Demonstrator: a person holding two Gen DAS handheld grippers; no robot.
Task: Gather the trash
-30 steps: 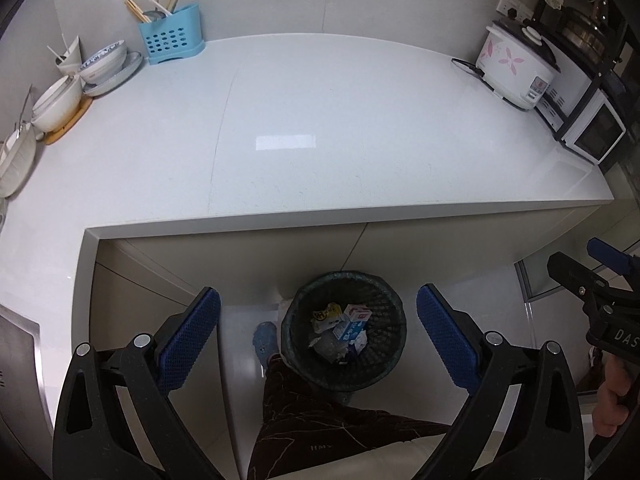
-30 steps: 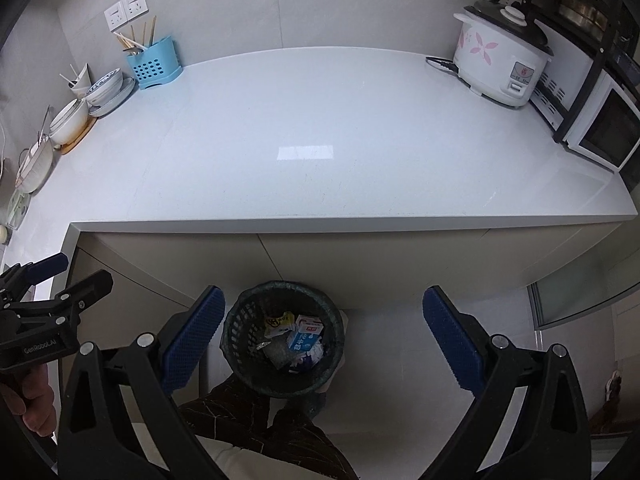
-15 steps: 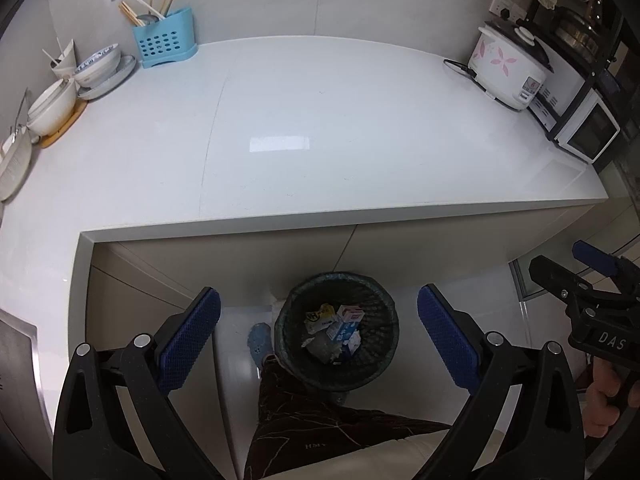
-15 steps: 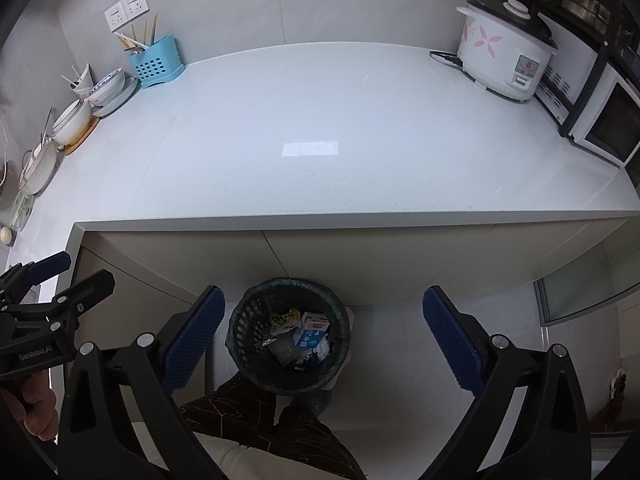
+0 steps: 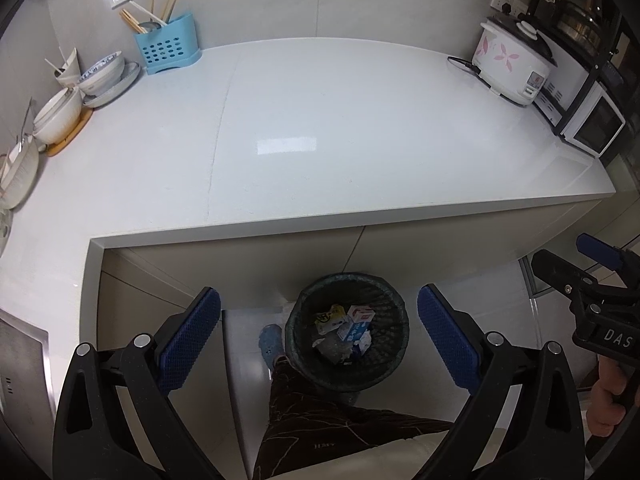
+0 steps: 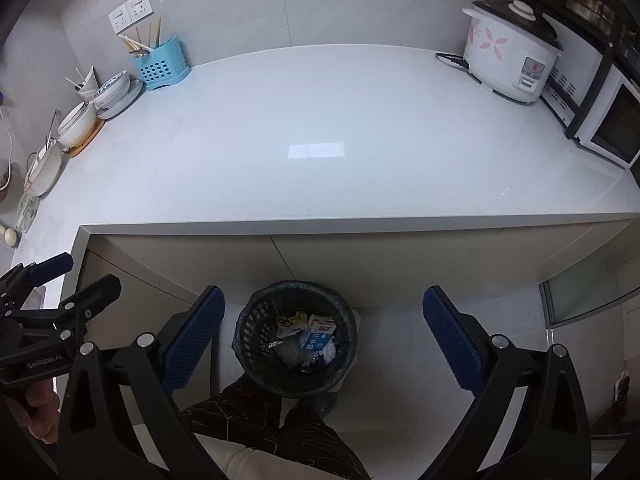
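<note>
A black mesh trash bin (image 5: 394, 332) stands on the floor below the counter edge; it also shows in the right wrist view (image 6: 256, 336). Inside lie a blue-and-white milk carton (image 5: 356, 322) (image 6: 318, 334), a yellow wrapper (image 5: 330, 315) (image 6: 291, 320) and crumpled scraps. My left gripper (image 5: 319, 338) is open and empty, held high above the bin. My right gripper (image 6: 323, 338) is open and empty, also above the bin. Each gripper shows at the edge of the other's view, the right gripper (image 5: 592, 268) and the left gripper (image 6: 60, 284).
The white counter (image 5: 320, 140) bears a blue utensil holder (image 5: 166, 50), stacked bowls and plates (image 5: 100, 80) at the left, a rice cooker (image 5: 514, 66) and a microwave (image 5: 592, 122) at the right. A person's legs (image 5: 320, 420) stand beside the bin.
Both grippers have risen and drawn back a little, so the counter and bin look smaller and lower. Both stay open and empty. The bin's contents have not changed.
</note>
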